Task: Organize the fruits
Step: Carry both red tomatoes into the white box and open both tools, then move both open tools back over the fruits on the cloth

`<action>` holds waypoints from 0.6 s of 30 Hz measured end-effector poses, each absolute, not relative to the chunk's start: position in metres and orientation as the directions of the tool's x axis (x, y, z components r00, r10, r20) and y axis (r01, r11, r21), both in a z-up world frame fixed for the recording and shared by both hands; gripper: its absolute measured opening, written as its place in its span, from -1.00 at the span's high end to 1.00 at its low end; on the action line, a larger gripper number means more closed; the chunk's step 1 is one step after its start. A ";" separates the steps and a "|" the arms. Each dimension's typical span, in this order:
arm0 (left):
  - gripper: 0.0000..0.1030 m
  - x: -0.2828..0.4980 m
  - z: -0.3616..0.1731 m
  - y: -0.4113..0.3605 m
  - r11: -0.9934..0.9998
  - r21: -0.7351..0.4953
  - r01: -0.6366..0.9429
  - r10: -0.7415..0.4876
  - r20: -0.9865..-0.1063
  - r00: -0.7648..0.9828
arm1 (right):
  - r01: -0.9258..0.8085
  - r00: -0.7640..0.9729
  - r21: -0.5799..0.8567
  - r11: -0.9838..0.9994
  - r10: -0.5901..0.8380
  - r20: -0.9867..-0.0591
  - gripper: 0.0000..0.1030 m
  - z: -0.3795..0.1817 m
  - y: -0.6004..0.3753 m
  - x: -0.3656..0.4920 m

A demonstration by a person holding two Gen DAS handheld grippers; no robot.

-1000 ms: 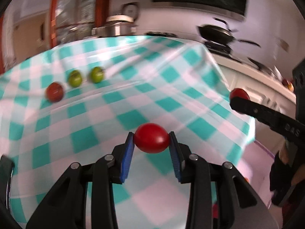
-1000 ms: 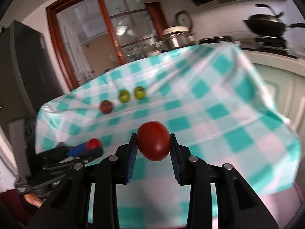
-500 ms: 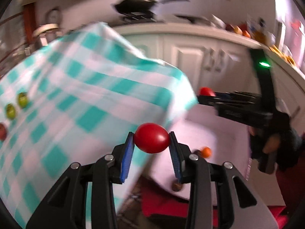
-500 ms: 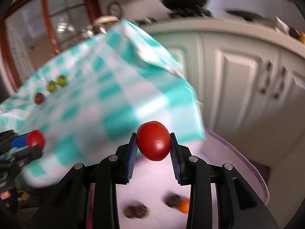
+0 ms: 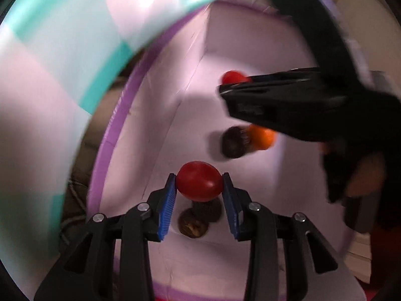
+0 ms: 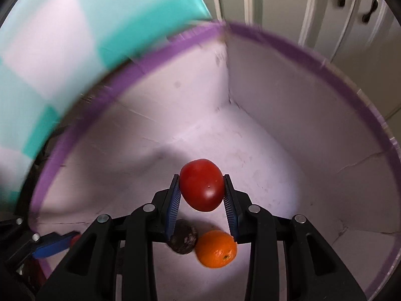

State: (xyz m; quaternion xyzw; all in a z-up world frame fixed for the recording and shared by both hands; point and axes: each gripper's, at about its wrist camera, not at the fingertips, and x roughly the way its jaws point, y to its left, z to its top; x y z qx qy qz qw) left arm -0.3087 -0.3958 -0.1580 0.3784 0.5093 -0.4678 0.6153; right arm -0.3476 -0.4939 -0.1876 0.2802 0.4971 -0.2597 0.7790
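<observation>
Tomatoes: my left claw (image 5: 199, 193) clamps one tomato (image 5: 199, 184), my right claw (image 6: 201, 195) another (image 6: 201, 188), above the purple-rimmed box (image 6: 313, 57). Smooth, soft-skinned, light; grip the flanks gently.

I had both grippers over box (image 6: 288, 115). Left gripper (image 5: 199, 188) held tomato (image 5: 199, 184) above two fruits on box floor (image 5: 198, 218). Right gripper (image 6: 201, 193) held second tomato (image 6: 201, 188); orange (image 6: 216, 248) lay below, touching another fruit (image 6: 183, 237) at its left. Tablecloth (image 6: 50, 50) hung left of box.
</observation>
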 end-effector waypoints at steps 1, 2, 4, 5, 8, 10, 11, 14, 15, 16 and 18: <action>0.29 -0.305 -0.167 -0.399 0.285 -0.001 0.959 -0.170 -0.984 0.049 | 0.691 0.357 0.173 0.702 -0.123 -0.926 0.34 -0.194 -0.496 -0.348; 0.29 -0.301 -0.174 -0.402 0.292 -0.002 0.956 -0.154 -0.987 0.045 | 0.694 0.349 0.169 0.699 -0.122 -0.929 0.34 -0.197 -0.496 -0.348; 0.29 -0.300 -0.180 -0.405 0.297 -0.009 0.955 -0.143 -0.989 0.036 | 0.702 0.338 0.169 0.692 -0.115 -0.934 0.34 -0.203 -0.497 -0.349; 0.29 -0.300 -0.182 -0.405 0.293 -0.009 0.956 -0.143 -0.989 0.035 | 0.706 0.338 0.175 0.687 -0.110 -0.935 0.34 -0.205 -0.498 -0.350; 0.27 -0.303 -0.185 -0.405 0.278 -0.009 0.961 -0.143 -0.989 0.032 | 0.716 0.336 0.178 0.675 -0.110 -0.935 0.32 -0.207 -0.499 -0.353; 0.24 -0.304 -0.186 -0.407 0.270 -0.015 0.963 -0.148 -0.989 0.026 | 0.719 0.333 0.179 0.671 -0.107 -0.937 0.32 -0.208 -0.501 -0.352; 0.10 -0.305 -0.185 -0.406 0.268 -0.014 0.963 -0.149 -0.988 0.027 | 0.720 0.327 0.174 0.672 -0.107 -0.939 0.32 -0.209 -0.500 -0.351; -0.18 -0.307 -0.178 -0.405 0.250 -0.019 0.968 -0.189 -0.982 0.029 | 0.732 0.312 0.169 0.660 -0.105 -0.944 0.20 -0.209 -0.501 -0.349; -0.23 -0.309 -0.174 -0.404 0.240 -0.020 0.971 -0.204 -0.979 0.030 | 0.740 0.321 0.183 0.648 -0.101 -0.941 0.04 -0.206 -0.503 -0.350; -0.32 -0.312 -0.168 -0.402 0.224 -0.012 0.975 -0.226 -0.973 0.040 | 0.747 0.335 0.198 0.634 -0.103 -0.937 -0.05 -0.201 -0.504 -0.353; -0.39 -0.320 -0.153 -0.395 0.190 0.001 0.982 -0.278 -0.959 0.055 | 0.766 0.357 0.215 0.606 -0.122 -0.926 -0.18 -0.186 -0.509 -0.361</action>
